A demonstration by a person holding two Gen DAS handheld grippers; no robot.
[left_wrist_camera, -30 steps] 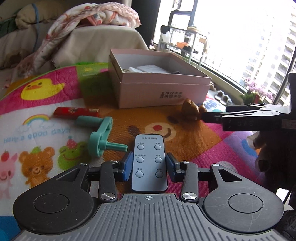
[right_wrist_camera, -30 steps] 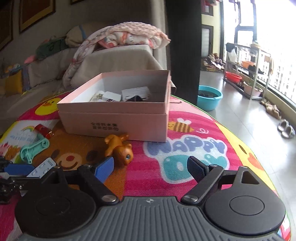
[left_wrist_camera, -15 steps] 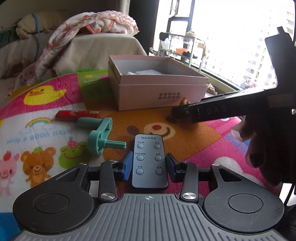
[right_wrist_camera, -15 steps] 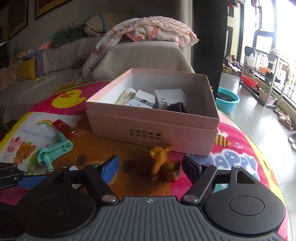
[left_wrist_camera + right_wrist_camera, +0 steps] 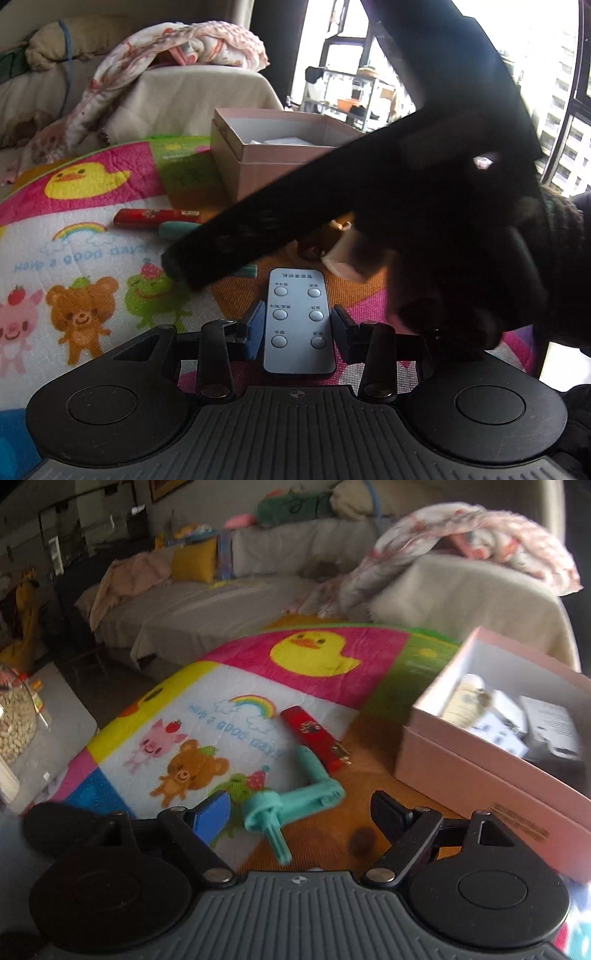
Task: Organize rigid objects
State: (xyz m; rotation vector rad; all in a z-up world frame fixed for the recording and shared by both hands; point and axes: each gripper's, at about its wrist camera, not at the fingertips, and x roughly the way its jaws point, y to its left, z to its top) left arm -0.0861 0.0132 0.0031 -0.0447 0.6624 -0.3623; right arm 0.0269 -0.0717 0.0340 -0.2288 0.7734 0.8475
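A grey remote control point(image 5: 298, 320) lies on the play mat between the fingers of my left gripper point(image 5: 298, 328); the jaws stand just off its sides, open. My right gripper point(image 5: 301, 808) is open and hovers over a teal plastic crank toy point(image 5: 295, 801). A red flat case point(image 5: 314, 738) lies just beyond the toy. It also shows in the left wrist view point(image 5: 155, 218). The pink open box point(image 5: 491, 771) with several items inside stands at the right. In the left wrist view the right gripper's dark body crosses in front and hides most of the box point(image 5: 273, 155) and the teal toy.
A colourful play mat point(image 5: 207, 738) covers the surface. A sofa with a draped blanket point(image 5: 461, 542) stands behind. A grey table with a jar of nuts point(image 5: 14, 716) is at the far left. Windows are to the right in the left wrist view.
My right gripper has swung left, away from the orange toy animal, to above the teal crank toy. It now blocks much of the left wrist view. The left gripper stays around the remote.
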